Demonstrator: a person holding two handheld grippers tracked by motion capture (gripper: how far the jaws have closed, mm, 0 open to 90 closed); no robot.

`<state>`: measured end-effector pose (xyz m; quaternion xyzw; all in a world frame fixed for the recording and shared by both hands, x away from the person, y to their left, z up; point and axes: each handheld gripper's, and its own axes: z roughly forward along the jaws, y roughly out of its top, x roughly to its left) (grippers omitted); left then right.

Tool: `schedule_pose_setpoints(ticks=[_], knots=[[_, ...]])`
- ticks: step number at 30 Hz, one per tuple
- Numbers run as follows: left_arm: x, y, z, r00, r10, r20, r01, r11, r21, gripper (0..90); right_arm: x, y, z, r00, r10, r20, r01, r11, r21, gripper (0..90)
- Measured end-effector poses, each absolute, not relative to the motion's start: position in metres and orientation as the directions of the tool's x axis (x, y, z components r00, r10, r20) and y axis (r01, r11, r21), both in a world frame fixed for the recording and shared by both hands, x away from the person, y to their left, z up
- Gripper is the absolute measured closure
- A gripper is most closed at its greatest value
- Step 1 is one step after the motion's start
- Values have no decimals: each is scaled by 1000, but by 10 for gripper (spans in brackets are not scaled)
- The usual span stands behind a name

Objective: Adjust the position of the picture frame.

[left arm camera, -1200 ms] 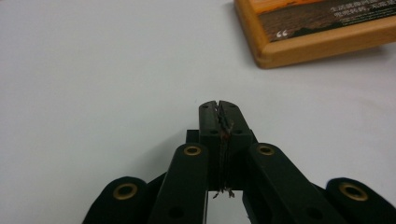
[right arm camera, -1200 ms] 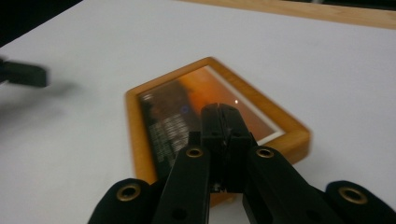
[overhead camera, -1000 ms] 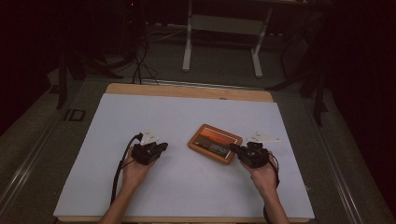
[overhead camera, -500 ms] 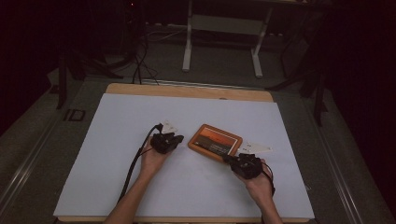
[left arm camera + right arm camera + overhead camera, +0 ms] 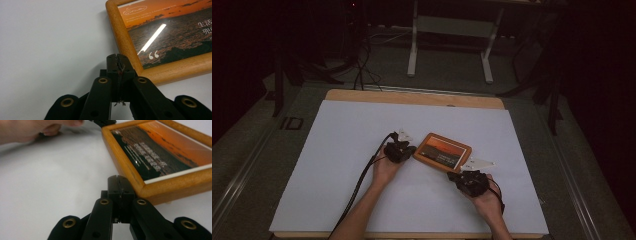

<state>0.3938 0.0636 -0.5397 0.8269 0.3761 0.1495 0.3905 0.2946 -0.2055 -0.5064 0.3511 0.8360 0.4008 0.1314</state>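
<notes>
High view: frame (image 5: 442,152) is lying flat mid-mat (image 5: 337,150). You are holding the left gripper (image 5: 410,150) at its 9 o'clock edge and the right gripper (image 5: 455,176) at its 5 o'clock corner. Both pairs of jaws are pressing together, empty, tips just beside the wood.

Both forearms are bare, no sleeves. Each hand carries a matte black two-fingered gripper: the left black gripper (image 5: 400,151) and the right black gripper (image 5: 470,181). Behind the fingers (image 5: 117,65), broad black link arms fan out, each pinned with brass-coloured rivets. A pale grey three-cornered plate (image 5: 477,164) sits on top of each. A black cable (image 5: 362,177) trails back from the left one.
</notes>
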Motion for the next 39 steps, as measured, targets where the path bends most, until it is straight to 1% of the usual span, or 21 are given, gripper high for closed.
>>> schedule_pose_setpoints(ticks=[5, 12, 16, 21, 23, 27, 30, 35, 39], knots=[[390, 61, -538, 680, 732, -43, 506, -426, 750, 894, 294, -209, -505, -718, 694, 47, 486, 452, 748, 900], [376, 49, -533, 728, 685, -30, 466, -463, 754, 894, 294, -231, -501, -674, 738, 32, 513, 437, 739, 900], [367, 43, -532, 737, 674, -58, 470, -448, 761, 894, 292, -241, -499, -670, 742, 26, 510, 435, 742, 900], [359, 37, -532, 759, 646, -75, 464, -458, 758, 895, 287, -245, -502, -678, 735, 10, 502, 452, 737, 900], [356, 33, -531, 773, 631, -67, 453, -475, 755, 895, 287, -249, -504, -666, 746, 2, 508, 451, 734, 900], [347, 25, -530, 792, 606, -76, 445, -487, 751, 896, 291, -261, -507, -626, 779, 11, 535, 420, 733, 900], [343, 16, -528, 814, 574, -87, 436, -505, 745, 896, 294, -266, -507, -613, 790, 8, 543, 414, 731, 900], [338, 2, -527, 846, 527, -81, 409, -545, 732, 896, 303, -279, -507, -574, 819, 6, 564, 390, 727, 900], [337, -7, -527, 857, 509, -78, 395, -554, 732, 895, 312, -284, -506, -552, 834, -6, 581, 390, 715, 900]])
